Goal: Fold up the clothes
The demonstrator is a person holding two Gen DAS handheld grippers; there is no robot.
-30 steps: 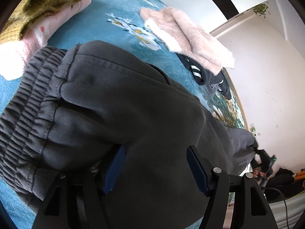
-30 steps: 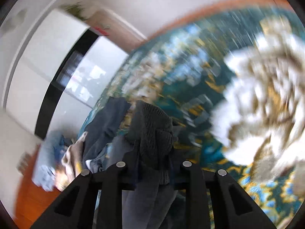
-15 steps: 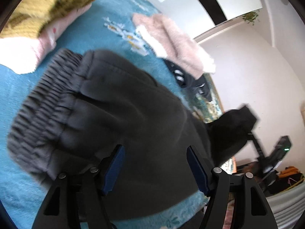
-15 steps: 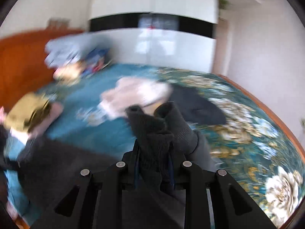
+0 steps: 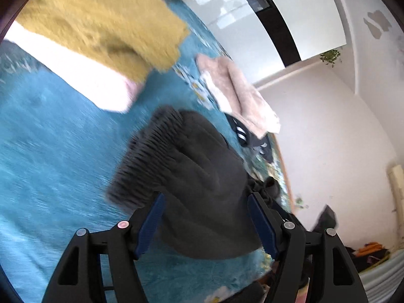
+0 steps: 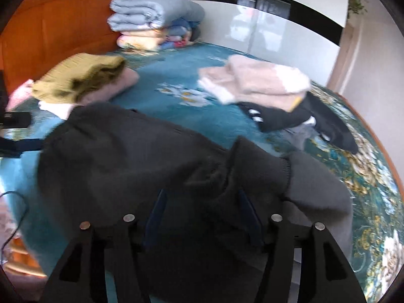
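Observation:
Dark grey sweatpants (image 5: 202,176) lie folded on the teal bedspread (image 5: 50,151), with the ribbed waistband toward the upper left in the left wrist view. My left gripper (image 5: 205,197) is open, its blue pads (image 5: 151,222) wide apart on either side of the near edge of the pants. In the right wrist view the sweatpants (image 6: 126,156) fill the foreground, and a ribbed leg cuff (image 6: 265,166) lies doubled back on top. My right gripper (image 6: 200,194) is open. Its pads are partly covered by loose cloth and do not pinch it.
A mustard sweater (image 6: 83,75) rests on a pink garment at the left. A fluffy pink garment (image 6: 257,80) lies over a black striped one (image 6: 277,118) at the right. Folded blankets (image 6: 151,12) are stacked against the wooden headboard (image 6: 50,25).
My right gripper swung the pant leg over onto the upper part of the pants and then opened, letting the cuff go. My left gripper drew back from the waistband and stayed open.

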